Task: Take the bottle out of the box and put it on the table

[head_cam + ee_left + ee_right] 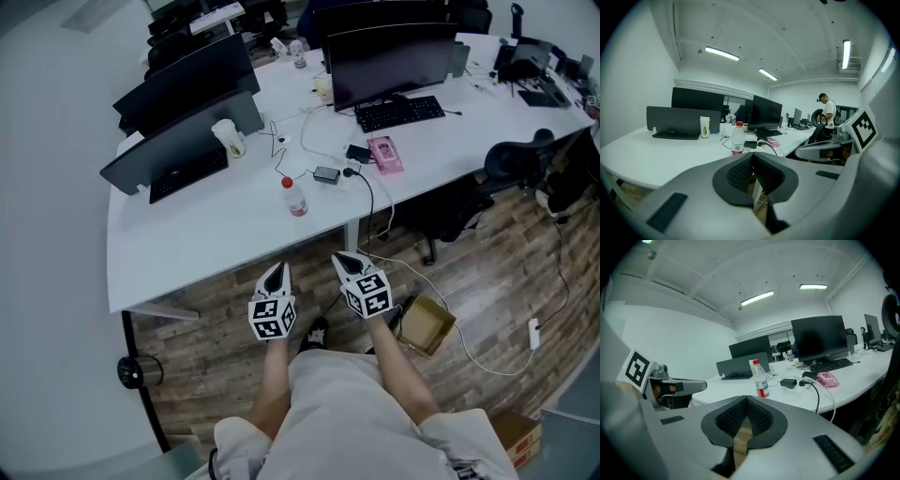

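Observation:
A clear bottle with a red cap and red label stands upright on the white table, near its front edge. It also shows in the left gripper view as the bottle and in the right gripper view as the bottle. An open cardboard box lies on the wooden floor to my right, with nothing visible inside. My left gripper and right gripper hang side by side before the table edge, both shut with nothing between the jaws, well short of the bottle.
On the table are monitors, keyboards, a paper cup, a pink pack, a black adapter and cables. An office chair stands at the right. Another person stands far off. A cable trails over the floor.

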